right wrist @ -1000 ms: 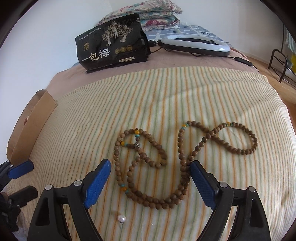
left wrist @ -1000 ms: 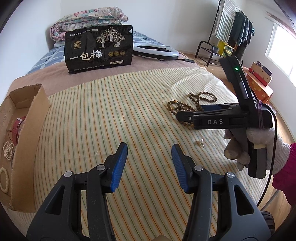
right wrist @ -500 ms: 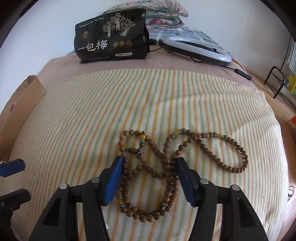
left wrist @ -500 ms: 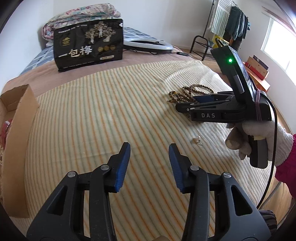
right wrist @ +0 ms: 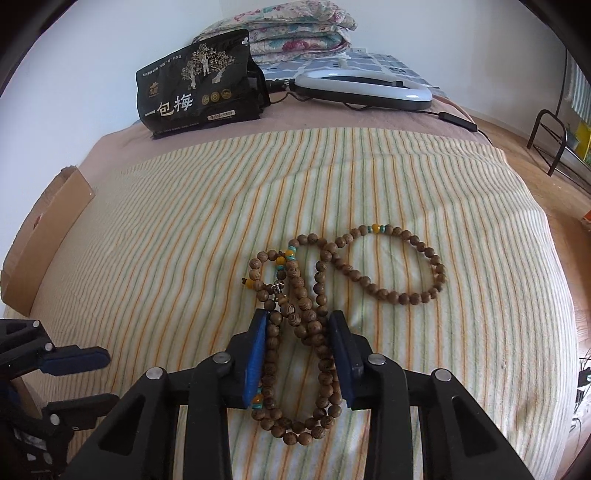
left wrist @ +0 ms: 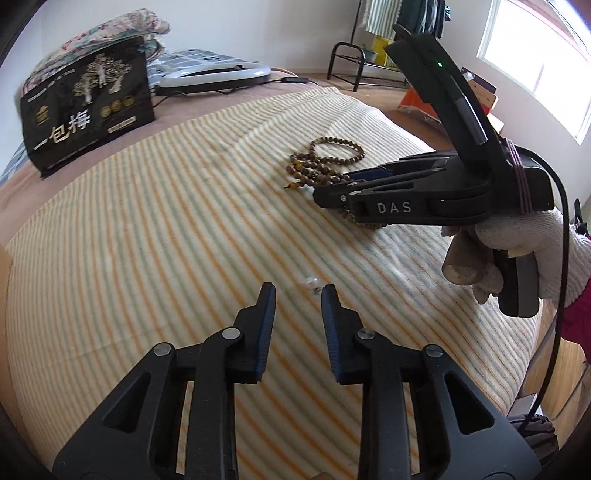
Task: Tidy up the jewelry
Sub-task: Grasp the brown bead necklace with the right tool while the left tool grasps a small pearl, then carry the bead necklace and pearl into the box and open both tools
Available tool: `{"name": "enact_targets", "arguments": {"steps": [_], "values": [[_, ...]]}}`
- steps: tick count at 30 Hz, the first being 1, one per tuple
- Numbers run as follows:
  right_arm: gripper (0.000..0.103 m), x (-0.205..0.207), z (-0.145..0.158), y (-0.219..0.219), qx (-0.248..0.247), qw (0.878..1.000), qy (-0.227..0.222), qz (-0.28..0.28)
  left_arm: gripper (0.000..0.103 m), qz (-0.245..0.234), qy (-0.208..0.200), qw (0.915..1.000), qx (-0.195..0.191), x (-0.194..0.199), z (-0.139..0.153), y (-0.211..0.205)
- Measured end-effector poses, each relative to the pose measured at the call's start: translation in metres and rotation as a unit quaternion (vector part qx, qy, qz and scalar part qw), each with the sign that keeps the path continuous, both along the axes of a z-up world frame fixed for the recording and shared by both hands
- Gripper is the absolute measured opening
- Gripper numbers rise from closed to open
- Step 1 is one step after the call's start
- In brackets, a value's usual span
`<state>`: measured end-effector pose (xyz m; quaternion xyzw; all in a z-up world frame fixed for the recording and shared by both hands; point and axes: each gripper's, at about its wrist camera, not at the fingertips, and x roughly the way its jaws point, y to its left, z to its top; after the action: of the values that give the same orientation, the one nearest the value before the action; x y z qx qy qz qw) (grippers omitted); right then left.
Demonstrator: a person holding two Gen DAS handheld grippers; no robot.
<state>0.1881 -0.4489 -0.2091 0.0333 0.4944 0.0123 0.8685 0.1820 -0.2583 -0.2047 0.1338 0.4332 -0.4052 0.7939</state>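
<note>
A long brown wooden bead necklace (right wrist: 402, 291) with orange and teal beads lies in loops on the striped cloth. My right gripper (right wrist: 298, 321) is low over it, jaws closing around several strands, still a bead-bunch apart. It also shows in the left wrist view (left wrist: 332, 194), over the necklace (left wrist: 334, 147). A small pearl-like earring (left wrist: 309, 283) lies on the cloth just beyond my left gripper (left wrist: 297, 291), which is open and empty. A cardboard box (right wrist: 48, 229) stands at the left edge.
A black snack bag (right wrist: 199, 85) stands at the back of the bed, beside a white ring light (right wrist: 365, 88) with its cable. Folded quilts (right wrist: 295, 33) lie behind. A clothes rack (left wrist: 373, 37) stands by the window on the right.
My right gripper has dropped onto the necklace and narrowed its jaws around the strands. My left gripper has moved right toward the small earring and narrowed; the box has left its view.
</note>
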Motion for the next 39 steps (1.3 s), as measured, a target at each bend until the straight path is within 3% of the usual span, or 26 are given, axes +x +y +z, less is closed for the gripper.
{"name": "enact_targets", "arguments": {"steps": [3, 14, 19, 29, 39], "values": [[0.032, -0.002, 0.0, -0.001, -0.005, 1.0, -0.001, 0.001, 0.017, -0.008, 0.004, 1.0, 0.003, -0.002, -0.004, -0.009], [0.032, -0.005, -0.001, -0.004, -0.001, 1.0, -0.007, -0.005, 0.008, -0.002, 0.004, 0.9998, 0.018, 0.007, -0.019, -0.026], [0.018, -0.004, -0.001, -0.005, -0.005, 1.0, -0.008, -0.007, 0.008, 0.008, 0.005, 0.9999, 0.01, 0.008, -0.018, -0.023], [0.013, -0.013, 0.015, -0.009, 0.009, 1.0, -0.023, -0.014, 0.007, 0.035, -0.009, 0.9993, -0.012, 0.009, 0.006, 0.003], [0.011, -0.032, 0.06, -0.001, 0.003, 0.999, -0.051, -0.005, 0.007, 0.068, -0.033, 0.9961, -0.046, 0.007, 0.049, 0.043]]}}
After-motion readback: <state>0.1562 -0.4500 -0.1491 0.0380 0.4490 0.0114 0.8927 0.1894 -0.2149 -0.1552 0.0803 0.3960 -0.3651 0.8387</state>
